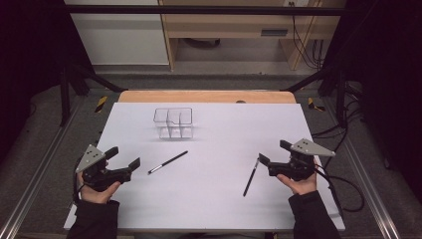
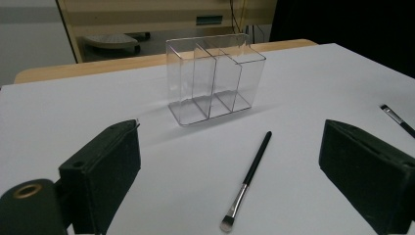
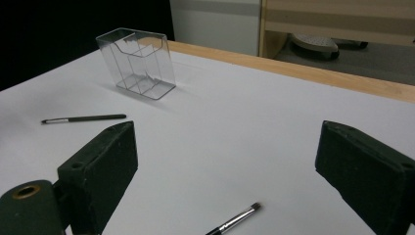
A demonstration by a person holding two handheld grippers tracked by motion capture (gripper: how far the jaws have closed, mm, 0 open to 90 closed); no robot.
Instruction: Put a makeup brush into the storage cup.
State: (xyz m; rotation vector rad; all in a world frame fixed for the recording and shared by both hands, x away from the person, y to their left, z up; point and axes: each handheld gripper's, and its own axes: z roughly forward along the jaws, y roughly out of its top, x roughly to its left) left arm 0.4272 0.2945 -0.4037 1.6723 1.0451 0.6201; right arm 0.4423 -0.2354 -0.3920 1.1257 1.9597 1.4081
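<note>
Beyond the white table top (image 1: 209,199) we see its wooden far edge (image 1: 206,96), then grey floor (image 1: 199,79). At the top centre of the frame stands a pale wooden desk (image 1: 224,25), with black cables (image 1: 306,45) hanging at its right. A white panel (image 1: 117,35) fills the upper left. Dark metal frame bars (image 1: 199,10) cross the top, and both sides fall into shadow.

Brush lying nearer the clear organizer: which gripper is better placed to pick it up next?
Left, probably. The left gripper is open beside that brush, which lies between its fingers in its own view. The right gripper sits across the table by the other brush.
</note>
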